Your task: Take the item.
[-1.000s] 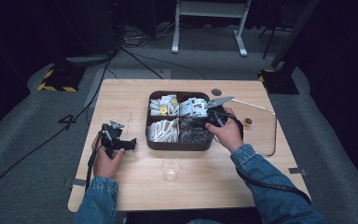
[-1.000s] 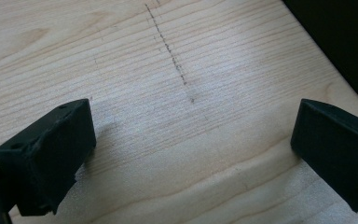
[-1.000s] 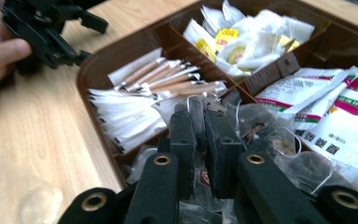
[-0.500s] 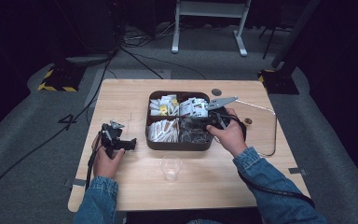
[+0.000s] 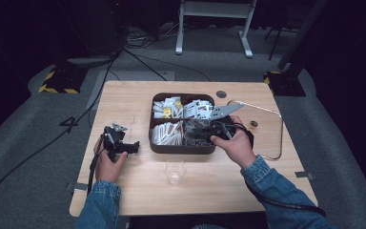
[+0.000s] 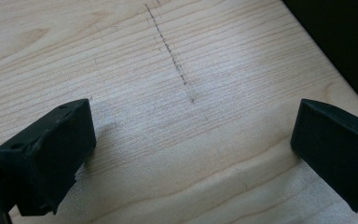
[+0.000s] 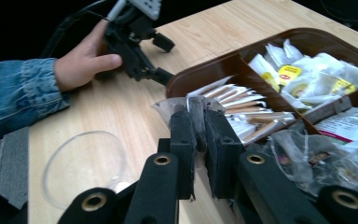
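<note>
left claw (image 5: 134, 147): rests on the wooden table (image 5: 124, 105) in the person's left hand (image 5: 108, 164), jaws spread wide with bare wood between them in the left gripper view; it grips nothing and points toward the tray's near-left corner.
clear cup (image 5: 175, 171): stands upright and empty, toward the person from both claws and roughly between them; in the right gripper view (image 7: 85, 163) it sits low and to the left of the right claw's jaws.
brown tray (image 5: 181, 148): just to the right of the left claw, four compartments of packets and sachets; the right claw sits over its near-right compartment.
right claw (image 7: 198, 126): jaws pressed together on a clear plastic-wrapped sachet (image 7: 193, 109), pinched at its upper edge and lifted just above the other clear sachets.
sachet's lie: hangs from the jaws, its long axis roughly in line with them, though the wrap is too crumpled to be sure.
key relation: the cup lies near the right claw, down and to its left; the right hand (image 5: 236, 145) already has the sachet, so a short swing toward the person would likely bring it over the cup's mouth.
</note>
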Tool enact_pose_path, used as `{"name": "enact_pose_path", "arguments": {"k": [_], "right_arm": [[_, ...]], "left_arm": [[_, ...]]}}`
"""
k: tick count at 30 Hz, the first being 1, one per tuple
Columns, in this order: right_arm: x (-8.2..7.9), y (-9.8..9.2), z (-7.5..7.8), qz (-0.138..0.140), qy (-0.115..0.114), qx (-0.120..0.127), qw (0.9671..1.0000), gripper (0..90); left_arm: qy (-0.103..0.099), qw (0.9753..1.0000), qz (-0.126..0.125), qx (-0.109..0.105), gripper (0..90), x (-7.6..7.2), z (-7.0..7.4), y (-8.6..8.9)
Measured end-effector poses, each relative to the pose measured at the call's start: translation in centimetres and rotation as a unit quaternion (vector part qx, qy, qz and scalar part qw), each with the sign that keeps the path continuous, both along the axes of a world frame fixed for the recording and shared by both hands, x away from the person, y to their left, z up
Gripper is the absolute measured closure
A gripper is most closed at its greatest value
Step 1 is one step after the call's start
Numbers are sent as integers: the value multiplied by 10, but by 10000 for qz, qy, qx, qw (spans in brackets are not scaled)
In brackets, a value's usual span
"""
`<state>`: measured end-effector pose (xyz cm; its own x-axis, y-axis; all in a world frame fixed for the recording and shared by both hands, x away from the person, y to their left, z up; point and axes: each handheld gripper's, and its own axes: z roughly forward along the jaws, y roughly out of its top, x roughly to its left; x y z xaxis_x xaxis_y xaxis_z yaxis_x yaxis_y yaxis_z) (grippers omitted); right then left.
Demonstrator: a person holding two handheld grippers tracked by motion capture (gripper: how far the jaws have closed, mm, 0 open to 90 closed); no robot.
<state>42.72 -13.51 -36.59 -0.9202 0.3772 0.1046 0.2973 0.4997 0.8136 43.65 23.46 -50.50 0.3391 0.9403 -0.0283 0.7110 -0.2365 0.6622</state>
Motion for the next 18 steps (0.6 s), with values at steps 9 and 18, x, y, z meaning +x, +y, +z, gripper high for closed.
{"name": "enact_pose_path", "arguments": {"k": [9, 18], "right_arm": [[-22, 10, 5, 337, -52, -11, 9994, 826], [-38, 20, 5, 622, -53, -35, 9980, 827]], "left_arm": [[-7, 10000, -3, 4, 2, 0, 0, 0], [-12, 10000, -7, 16, 2, 0, 0, 0]]}}
